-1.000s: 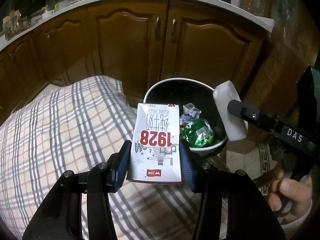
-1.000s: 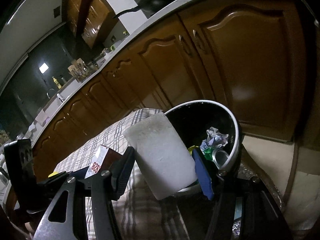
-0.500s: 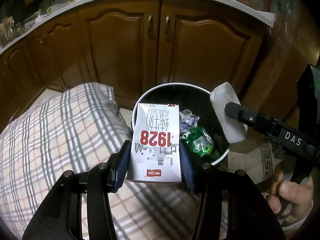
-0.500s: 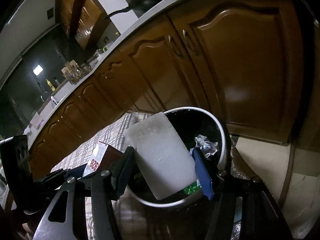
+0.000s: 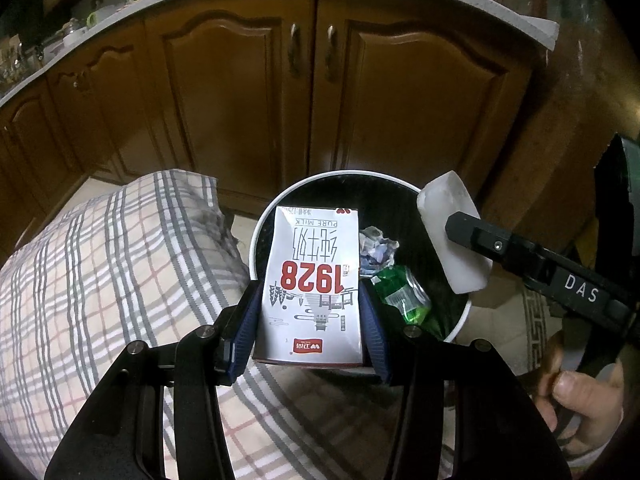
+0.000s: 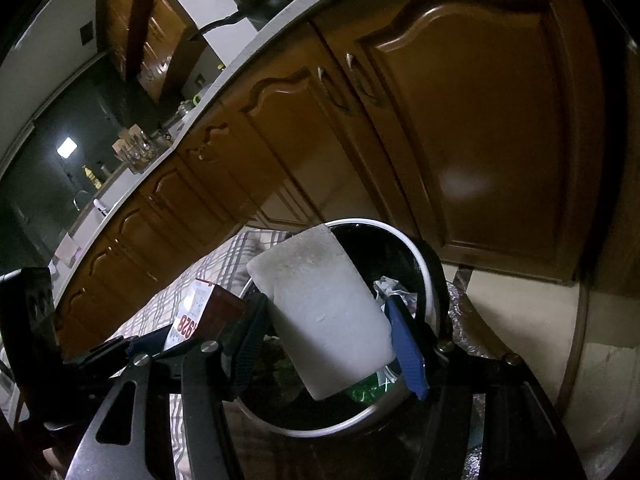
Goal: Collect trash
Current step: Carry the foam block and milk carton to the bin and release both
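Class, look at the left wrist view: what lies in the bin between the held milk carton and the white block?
Between the milk carton and white block, inside the bin: crumpled paper and a green wrapper, seen from the left wrist.

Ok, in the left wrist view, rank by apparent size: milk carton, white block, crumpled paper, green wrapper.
1. Milk carton, though it is nearest the camera.
2. White block.
3. Green wrapper and crumpled paper look alike; the carton hides part of each.

White milk carton (image 5: 314, 284) and white block (image 6: 324, 316) held over round bin (image 5: 256, 236).
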Demonstrator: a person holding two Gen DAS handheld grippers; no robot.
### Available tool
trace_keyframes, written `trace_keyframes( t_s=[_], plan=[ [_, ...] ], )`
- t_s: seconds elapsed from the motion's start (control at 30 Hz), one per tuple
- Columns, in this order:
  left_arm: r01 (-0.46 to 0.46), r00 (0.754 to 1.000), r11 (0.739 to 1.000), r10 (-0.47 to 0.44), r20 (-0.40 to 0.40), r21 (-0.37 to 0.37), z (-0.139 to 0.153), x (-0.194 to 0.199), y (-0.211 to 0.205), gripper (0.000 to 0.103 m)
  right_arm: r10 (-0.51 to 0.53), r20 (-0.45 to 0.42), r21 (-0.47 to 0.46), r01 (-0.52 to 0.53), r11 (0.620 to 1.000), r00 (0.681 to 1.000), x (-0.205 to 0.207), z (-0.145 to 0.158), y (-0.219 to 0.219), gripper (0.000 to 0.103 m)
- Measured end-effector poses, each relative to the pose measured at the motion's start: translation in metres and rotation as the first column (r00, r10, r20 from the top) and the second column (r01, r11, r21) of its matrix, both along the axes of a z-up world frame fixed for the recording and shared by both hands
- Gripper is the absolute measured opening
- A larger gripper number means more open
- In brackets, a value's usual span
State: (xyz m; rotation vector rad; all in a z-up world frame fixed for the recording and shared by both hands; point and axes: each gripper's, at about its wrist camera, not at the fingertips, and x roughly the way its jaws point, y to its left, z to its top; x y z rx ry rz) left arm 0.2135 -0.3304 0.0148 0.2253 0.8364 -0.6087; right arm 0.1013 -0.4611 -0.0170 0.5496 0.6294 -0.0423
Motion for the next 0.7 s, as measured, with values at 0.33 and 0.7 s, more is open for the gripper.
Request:
trace_keyframes(
  t_s=[0.33,0.7],
  plan=[
    [0.012,1.0,1.0,-0.012,-0.018,0.014,-0.005,0.006,-0.013,0.047,-0.002,-0.022,-0.004,0.002,1.0,1.0,0.01,-0.004,-0.007,0.061],
    [0.014,0.999,1.0,-0.013,-0.049,0.018,-0.009,0.013,-0.018,0.047,0.004,-0.039,-0.008,-0.004,1.0,0.999,0.018,-0.005,-0.01,0.062]
  ],
)
